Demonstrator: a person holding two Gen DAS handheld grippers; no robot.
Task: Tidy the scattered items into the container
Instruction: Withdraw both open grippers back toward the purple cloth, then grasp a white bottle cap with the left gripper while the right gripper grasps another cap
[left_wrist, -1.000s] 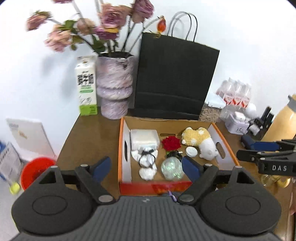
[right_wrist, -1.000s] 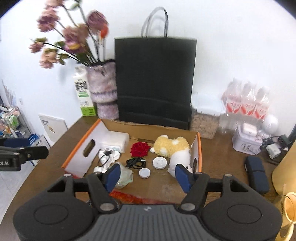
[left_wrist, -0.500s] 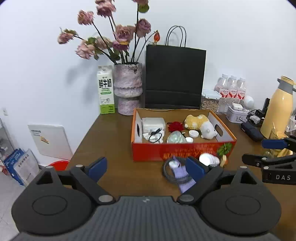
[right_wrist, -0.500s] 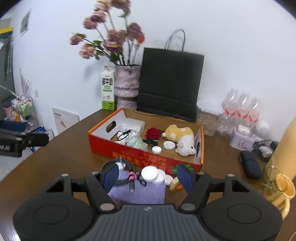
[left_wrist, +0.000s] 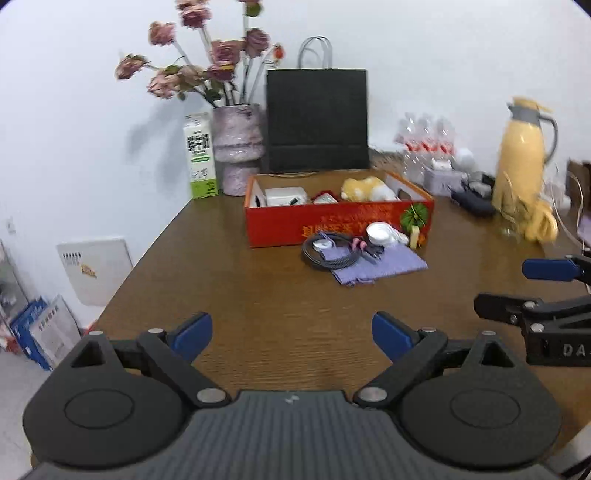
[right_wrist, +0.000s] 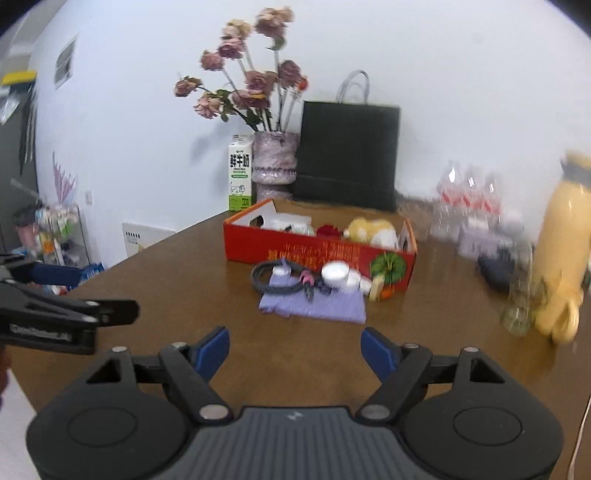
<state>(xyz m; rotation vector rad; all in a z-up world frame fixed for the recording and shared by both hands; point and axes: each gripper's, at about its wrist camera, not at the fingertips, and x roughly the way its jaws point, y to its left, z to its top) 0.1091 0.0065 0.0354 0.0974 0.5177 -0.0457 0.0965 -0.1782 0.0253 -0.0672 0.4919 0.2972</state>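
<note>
A red cardboard box (left_wrist: 340, 221) (right_wrist: 317, 254) stands at the middle of the brown table and holds a yellow plush toy (left_wrist: 364, 186), a white box, a red flower and other small items. In front of it lie a purple cloth (left_wrist: 376, 264) (right_wrist: 314, 304), a coiled dark cable (left_wrist: 325, 253) (right_wrist: 271, 280), white round lids (left_wrist: 380, 232) (right_wrist: 336, 273) and a small carrot-like piece (right_wrist: 382, 290). My left gripper (left_wrist: 291, 332) is open and empty, well short of the items. My right gripper (right_wrist: 295, 345) is open and empty, also well back.
A vase of dried roses (left_wrist: 238, 147), a milk carton (left_wrist: 201, 157) and a black paper bag (left_wrist: 317, 118) stand behind the box. Water bottles (left_wrist: 424, 140), a yellow thermos (left_wrist: 524, 151), a glass (right_wrist: 522, 302) and a dark case (left_wrist: 474, 203) are at the right.
Both grippers have pulled back and down from above the box to the near table side. The box and loose items now look farther away. Both stayed open.
</note>
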